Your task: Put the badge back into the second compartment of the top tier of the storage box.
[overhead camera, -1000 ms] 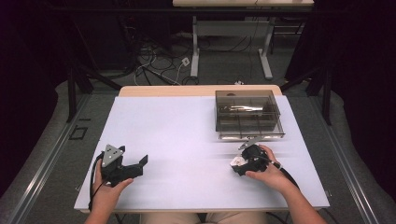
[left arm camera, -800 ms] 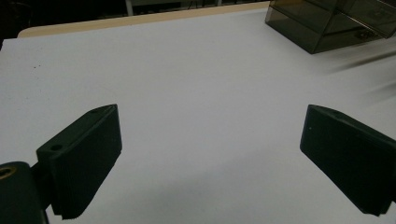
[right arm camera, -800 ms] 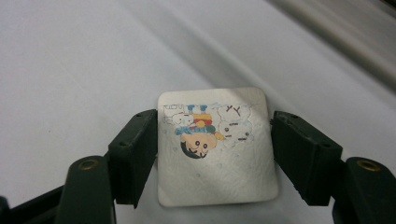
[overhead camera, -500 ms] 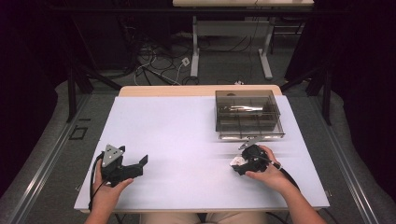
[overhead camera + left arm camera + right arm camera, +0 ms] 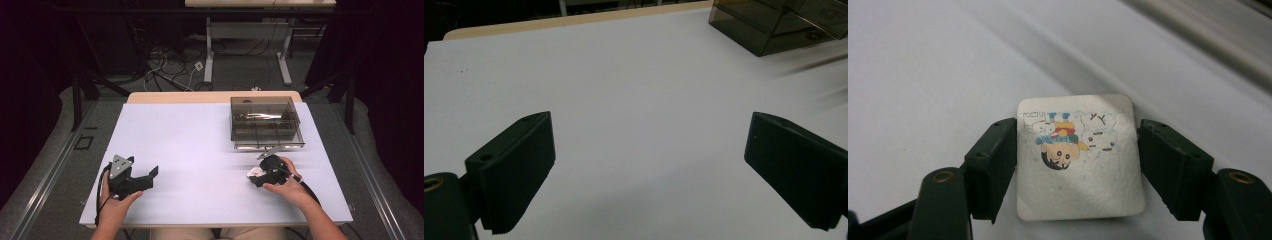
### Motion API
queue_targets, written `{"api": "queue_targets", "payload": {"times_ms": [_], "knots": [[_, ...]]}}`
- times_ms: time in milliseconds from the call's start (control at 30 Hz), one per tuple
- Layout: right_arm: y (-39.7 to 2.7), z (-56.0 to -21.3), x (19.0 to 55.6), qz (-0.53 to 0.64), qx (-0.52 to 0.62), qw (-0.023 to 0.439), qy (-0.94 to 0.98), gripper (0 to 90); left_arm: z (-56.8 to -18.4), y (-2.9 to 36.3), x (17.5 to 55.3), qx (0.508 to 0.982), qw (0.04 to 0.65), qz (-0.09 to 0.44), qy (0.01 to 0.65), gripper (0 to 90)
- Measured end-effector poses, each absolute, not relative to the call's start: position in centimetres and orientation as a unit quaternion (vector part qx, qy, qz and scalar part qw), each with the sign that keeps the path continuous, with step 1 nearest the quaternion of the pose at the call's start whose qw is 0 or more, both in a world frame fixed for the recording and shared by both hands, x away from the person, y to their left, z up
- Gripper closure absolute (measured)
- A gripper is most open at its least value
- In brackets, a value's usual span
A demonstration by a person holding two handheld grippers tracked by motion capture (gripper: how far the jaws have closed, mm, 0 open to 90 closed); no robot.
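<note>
My right gripper is shut on a small white square card with rounded corners and a cartoon print. One black jaw presses on each side edge, and the card lies flat just above the white table. In the high view this gripper sits at the front right of the table, the white card at its tip, a hand around it. My left gripper rests at the front left, held by the other hand. Its jaws stand wide open over bare table, with nothing between them.
A dark see-through box with compartments stands at the back right of the table, just beyond the right gripper; it shows at the top right of the left gripper view. White sheet covers the tabletop between the two hands.
</note>
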State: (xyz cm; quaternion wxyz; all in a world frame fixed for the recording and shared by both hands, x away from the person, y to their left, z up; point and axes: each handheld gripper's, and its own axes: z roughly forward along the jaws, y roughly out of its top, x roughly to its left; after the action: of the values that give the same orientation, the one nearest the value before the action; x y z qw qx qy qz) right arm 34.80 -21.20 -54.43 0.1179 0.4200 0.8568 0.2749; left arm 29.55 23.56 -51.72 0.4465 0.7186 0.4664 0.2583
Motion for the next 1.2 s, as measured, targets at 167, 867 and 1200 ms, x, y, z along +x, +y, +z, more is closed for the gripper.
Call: {"api": "queue_targets", "payload": {"times_ms": [167, 867, 1200], "knots": [[-21.4, -53.9, 34.6, 0.281, 0.450, 0.116, 0.840, 33.1, -51.7, 23.5, 29.5, 0.717, 0.448, 0.257, 0.468, 6.3], [-22.0, -52.2, 34.1, 0.294, 0.520, 0.154, 0.787, 33.1, -51.7, 23.5, 29.5, 0.718, 0.447, 0.257, 0.468, 6.6], [-22.3, -51.9, 34.0, 0.293, 0.548, 0.167, 0.766, 33.1, -51.7, 23.6, 29.6, 0.719, 0.446, 0.259, 0.466, 6.6]]}}
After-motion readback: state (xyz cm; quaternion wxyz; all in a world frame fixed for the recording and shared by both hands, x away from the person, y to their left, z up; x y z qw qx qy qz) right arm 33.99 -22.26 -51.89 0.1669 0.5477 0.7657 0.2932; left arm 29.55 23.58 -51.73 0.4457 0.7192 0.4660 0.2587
